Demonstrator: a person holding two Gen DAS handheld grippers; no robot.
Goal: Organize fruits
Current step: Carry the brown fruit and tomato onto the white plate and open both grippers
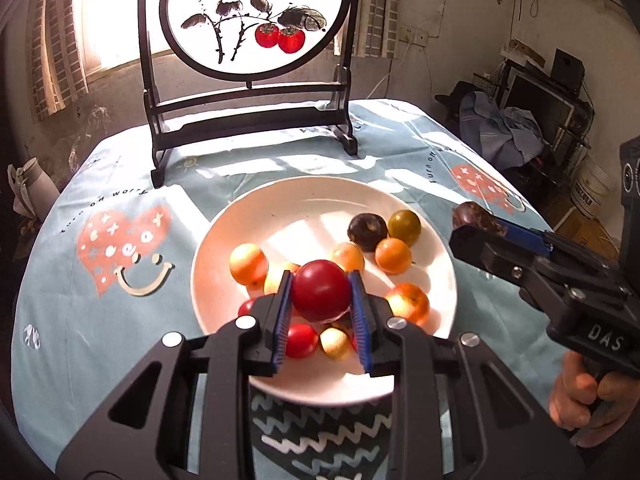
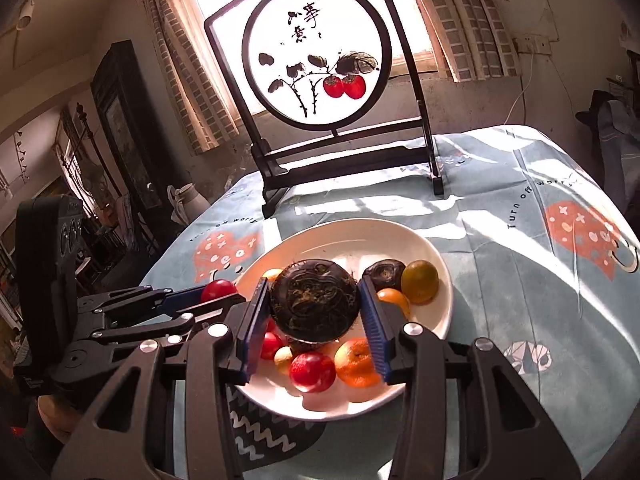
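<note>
A white plate (image 1: 432, 236) (image 2: 438, 320) on the blue tablecloth holds several small fruits: orange, red, yellowish, one green (image 1: 405, 227) (image 2: 419, 282) and one dark brown (image 1: 367, 232) (image 2: 385, 274). My left gripper (image 1: 322, 294) (image 2: 208, 295) is shut on a red round fruit (image 1: 321, 290) (image 2: 218, 290), held above the plate's near side. My right gripper (image 2: 316, 308) (image 1: 470, 220) is shut on a dark brown round fruit (image 2: 314, 300) (image 1: 472, 215), held over the plate in its own view and past the plate's right rim in the left wrist view.
A dark wooden stand with a round painted screen (image 1: 256, 16) (image 2: 316, 56) rises at the table's far side. The tablecloth (image 1: 120, 184) (image 2: 520, 240) has heart prints. A hand (image 1: 584, 392) grips the right tool. Furniture and clutter (image 1: 540, 120) lie beyond the table.
</note>
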